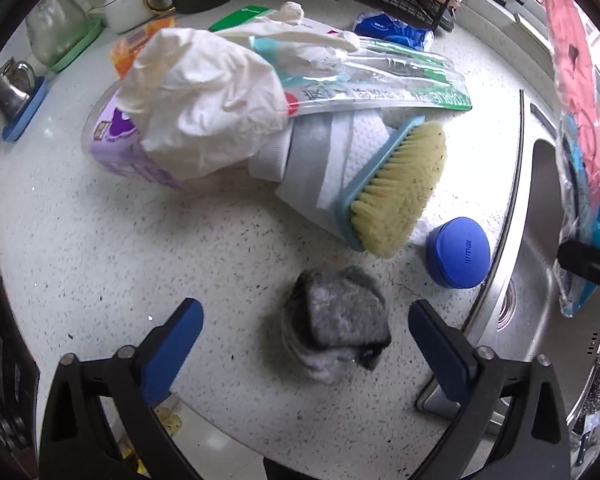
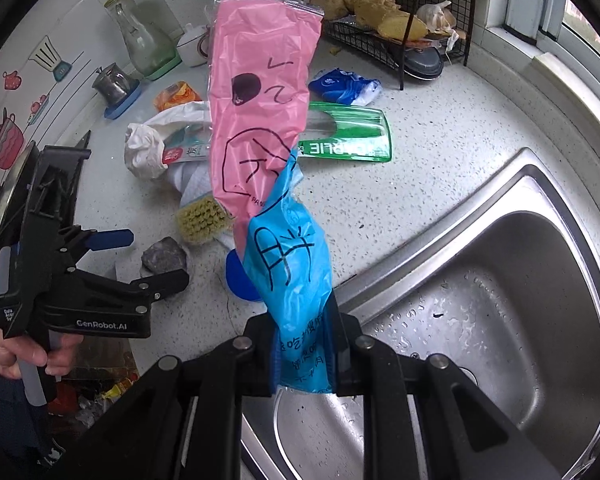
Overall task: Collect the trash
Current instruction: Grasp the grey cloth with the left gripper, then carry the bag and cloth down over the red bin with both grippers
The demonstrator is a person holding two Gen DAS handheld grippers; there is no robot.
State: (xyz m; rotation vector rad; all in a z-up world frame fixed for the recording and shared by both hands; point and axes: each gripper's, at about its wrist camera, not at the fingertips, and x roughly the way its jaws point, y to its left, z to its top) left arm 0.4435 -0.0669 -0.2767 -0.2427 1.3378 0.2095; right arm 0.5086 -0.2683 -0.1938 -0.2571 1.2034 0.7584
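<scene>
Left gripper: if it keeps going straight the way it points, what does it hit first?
Most likely the crumpled grey fuzzy cloth wad on the speckled white countertop, lying between the open left gripper's blue pads; depth is uncertain.

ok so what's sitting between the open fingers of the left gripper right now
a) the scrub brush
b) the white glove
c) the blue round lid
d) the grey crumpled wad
d, the grey crumpled wad lies on the counter between the spread fingers of the left gripper, untouched by either; the blue round lid and the scrub brush lie further out.
</scene>
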